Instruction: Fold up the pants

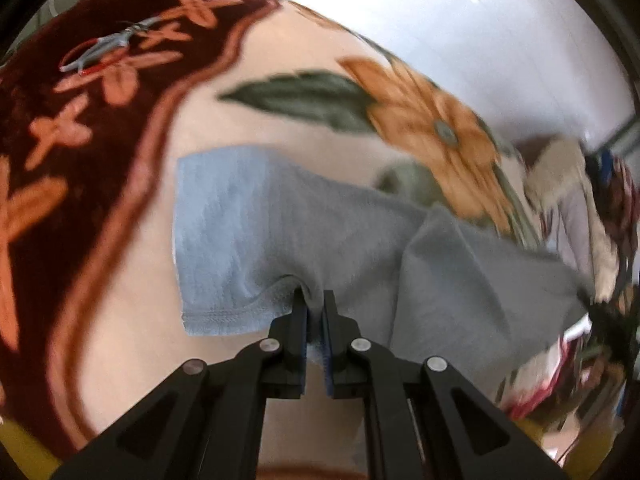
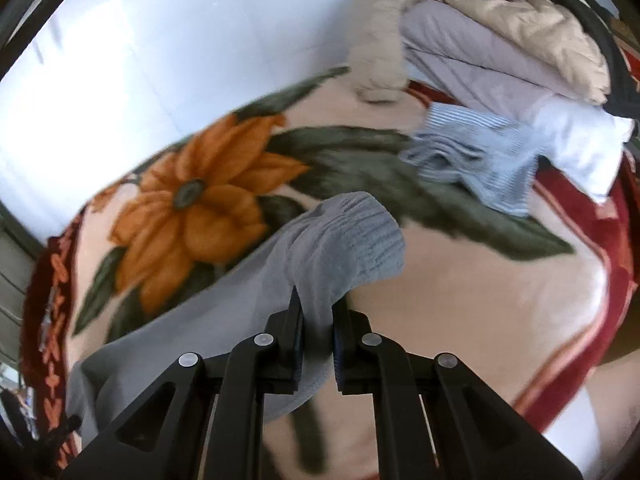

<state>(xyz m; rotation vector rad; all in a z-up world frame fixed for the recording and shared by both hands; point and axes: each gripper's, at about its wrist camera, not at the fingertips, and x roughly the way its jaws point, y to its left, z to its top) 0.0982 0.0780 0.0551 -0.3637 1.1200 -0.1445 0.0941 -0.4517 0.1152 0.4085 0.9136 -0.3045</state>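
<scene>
Light blue-grey pants (image 1: 280, 236) lie stretched across a floral blanket (image 1: 132, 300). My left gripper (image 1: 314, 300) is shut on the hem of one leg, whose flat cuff spreads to the left of the fingers. In the right wrist view my right gripper (image 2: 314, 300) is shut on the gathered elastic waistband (image 2: 352, 236), which bulges above the fingers, lifted off the blanket. The rest of the pants (image 2: 168, 332) trails down to the left. Both views are blurred by motion.
The blanket (image 2: 460, 300) has an orange flower (image 2: 200, 208) and dark red border. A striped blue garment (image 2: 472, 160), a white cloth (image 2: 580, 148) and a heap of beige and lilac clothes (image 2: 480, 32) lie at the far right. White floor (image 2: 120, 60) lies beyond the blanket's edge.
</scene>
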